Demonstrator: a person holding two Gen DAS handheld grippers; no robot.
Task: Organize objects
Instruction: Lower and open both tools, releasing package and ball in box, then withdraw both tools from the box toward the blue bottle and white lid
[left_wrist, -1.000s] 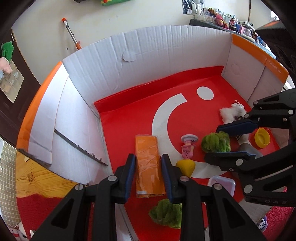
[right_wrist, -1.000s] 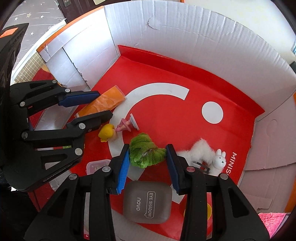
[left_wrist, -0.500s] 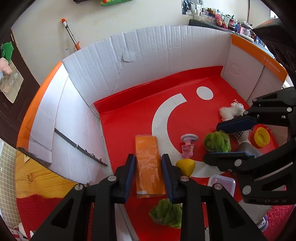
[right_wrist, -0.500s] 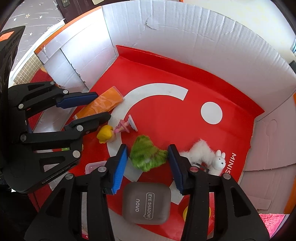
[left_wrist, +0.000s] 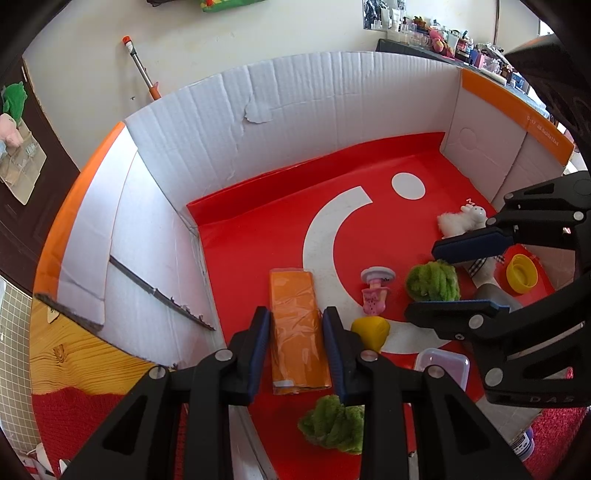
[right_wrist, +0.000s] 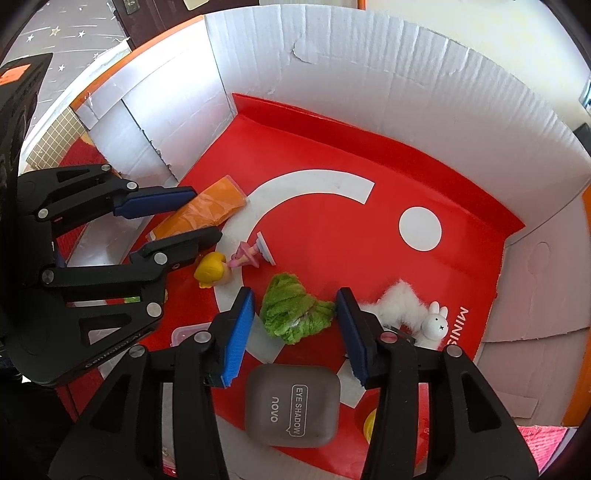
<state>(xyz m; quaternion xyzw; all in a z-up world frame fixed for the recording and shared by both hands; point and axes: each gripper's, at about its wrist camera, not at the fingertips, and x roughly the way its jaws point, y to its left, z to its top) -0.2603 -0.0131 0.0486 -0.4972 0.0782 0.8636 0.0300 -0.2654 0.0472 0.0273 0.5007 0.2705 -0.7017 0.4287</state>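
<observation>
While the left tool (left_wrist: 295, 334) is parted around an orange packet (left_wrist: 297, 332), a green pompom (right_wrist: 293, 310) is straddled, ungripped, by the right tool (right_wrist: 291, 314).

Readable text, right wrist view: grey compact case (right_wrist: 292, 405) carries "novo" and "EYE SHADOW" in a speech-bubble outline, white print, lettering running sideways in frame. Red floor sheet of the box (right_wrist: 369, 258) shows "MINIS" in white by the right edge, rest cut off behind the flap. Black body of the left gripper (right_wrist: 173, 218) has small grey lettering, too blurred to read. Left wrist view: right gripper (left_wrist: 461, 275) body shows embossed "DAS". Orange box rim (left_wrist: 543, 133) has small print, unreadable.
</observation>
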